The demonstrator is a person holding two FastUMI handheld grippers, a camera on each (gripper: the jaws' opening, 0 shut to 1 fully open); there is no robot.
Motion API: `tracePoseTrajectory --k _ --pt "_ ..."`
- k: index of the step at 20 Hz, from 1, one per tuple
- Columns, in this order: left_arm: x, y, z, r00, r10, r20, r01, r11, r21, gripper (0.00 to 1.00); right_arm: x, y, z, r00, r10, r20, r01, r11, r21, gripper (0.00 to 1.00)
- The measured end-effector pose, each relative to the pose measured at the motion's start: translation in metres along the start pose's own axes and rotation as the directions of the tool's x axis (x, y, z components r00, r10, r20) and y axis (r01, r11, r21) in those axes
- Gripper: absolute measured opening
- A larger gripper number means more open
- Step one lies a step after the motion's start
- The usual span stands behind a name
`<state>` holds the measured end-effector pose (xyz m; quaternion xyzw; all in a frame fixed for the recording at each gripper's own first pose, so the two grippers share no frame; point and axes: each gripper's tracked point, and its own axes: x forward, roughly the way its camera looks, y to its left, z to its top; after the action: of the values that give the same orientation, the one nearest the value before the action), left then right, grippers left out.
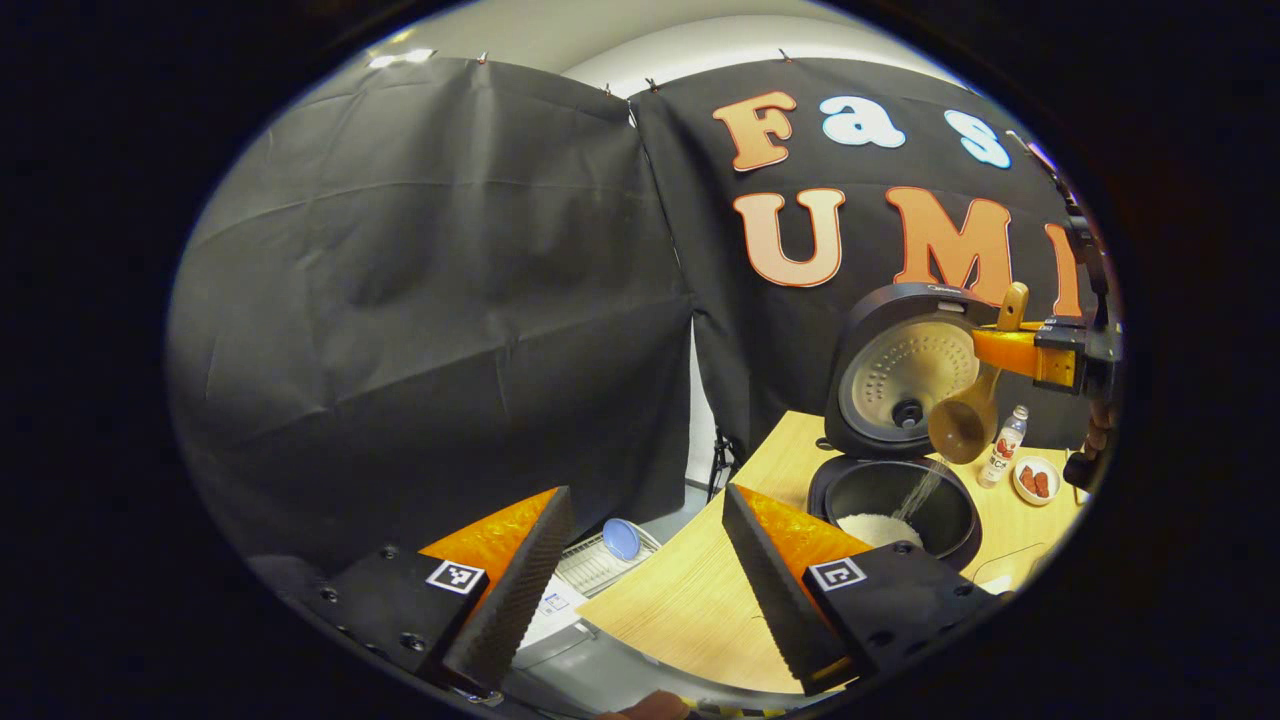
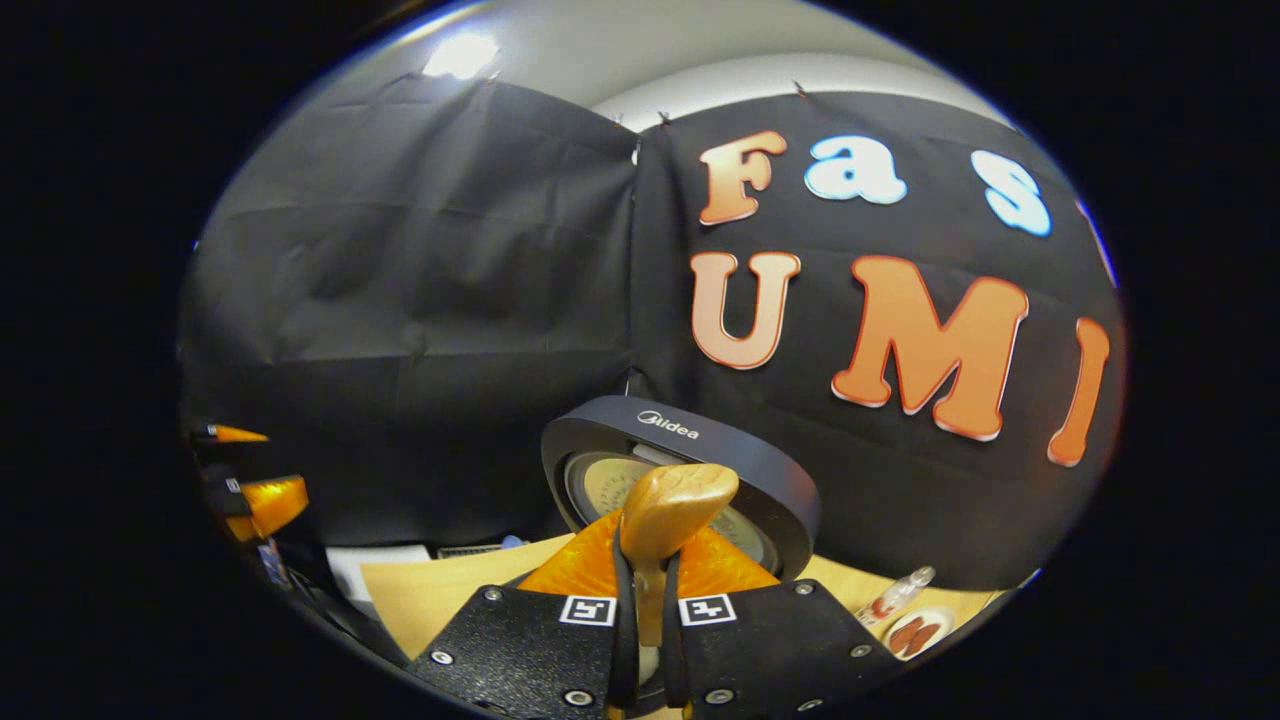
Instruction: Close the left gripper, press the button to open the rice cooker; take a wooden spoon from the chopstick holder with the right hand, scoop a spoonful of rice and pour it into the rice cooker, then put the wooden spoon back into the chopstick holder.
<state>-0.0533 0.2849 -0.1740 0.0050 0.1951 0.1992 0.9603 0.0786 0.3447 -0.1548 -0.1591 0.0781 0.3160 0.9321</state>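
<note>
Rice (image 1: 925, 490) pouring from wooden spoon (image 1: 965, 425), cooker (image 1: 895, 500) open

The spoon (image 2: 665, 520) handle is being clamped between the 2 fingers of the right gripper (image 2: 645, 590). Behind it, the cooker (image 2: 700, 450) lid is being held upright. A bottle (image 2: 893, 597) and dish (image 2: 915, 632) are being seen lower right, the left gripper (image 2: 250, 480) far left.

small bottle (image 1: 1004, 445), snack dish (image 1: 1036, 481), blue lid (image 1: 621, 539)
</note>
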Motion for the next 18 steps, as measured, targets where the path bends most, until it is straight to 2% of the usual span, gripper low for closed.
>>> tracePoseTrajectory --k 2,4,5,6,8,10,13,14,17,18 --pt "0.001 -0.001 0.001 1.000 -0.001 0.002 0.001 1.000 0.006 1.00 0.000 0.005 0.000 1.000 0.012 0.010 -0.012 0.999 -0.039 0.09" --pt "0.000 -0.002 0.003 1.000 -0.001 0.008 0.000 1.000 0.011 0.98 0.000 0.009 -0.001 1.000 0.026 0.009 -0.026 0.999 -0.022 0.09" --pt "0.000 -0.004 0.004 1.000 0.001 0.011 -0.001 1.000 0.014 1.00 0.000 0.008 -0.003 1.000 0.028 0.004 -0.028 1.000 -0.008 0.09" --pt "-0.001 -0.005 0.004 1.000 0.000 0.011 0.000 1.000 0.017 0.97 -0.002 0.006 -0.002 1.000 0.025 0.002 -0.025 1.000 0.007 0.09" --pt "-0.004 -0.007 0.005 1.000 -0.005 0.013 0.005 1.000 0.018 1.00 -0.006 0.000 -0.004 1.000 0.019 -0.005 -0.019 0.998 0.061 0.09" --pt "-0.005 -0.011 0.005 1.000 -0.012 0.012 0.011 1.000 0.020 1.00 -0.013 -0.007 -0.011 0.999 0.034 -0.020 -0.030 0.985 0.170 0.09" --pt "-0.010 -0.021 0.005 1.000 -0.020 0.008 0.020 1.000 0.007 0.97 -0.026 -0.024 -0.022 0.998 0.056 -0.040 -0.038 0.935 0.351 0.09" --pt "-0.012 -0.023 0.004 1.000 -0.021 0.006 0.021 1.000 0.007 1.00 -0.033 -0.032 -0.024 0.997 0.054 -0.048 -0.030 0.914 0.404 0.09" --pt "-0.017 -0.040 0.001 0.999 -0.045 -0.007 0.046 0.998 0.033 1.00 -0.053 -0.060 -0.036 0.998 0.031 -0.061 0.006 0.848 0.529 0.09" --pt "-0.020 -0.046 0.001 0.999 -0.053 -0.005 0.053 0.997 0.049 1.00 -0.061 -0.071 -0.041 0.998 0.016 -0.068 0.025 0.830 0.558 0.13"
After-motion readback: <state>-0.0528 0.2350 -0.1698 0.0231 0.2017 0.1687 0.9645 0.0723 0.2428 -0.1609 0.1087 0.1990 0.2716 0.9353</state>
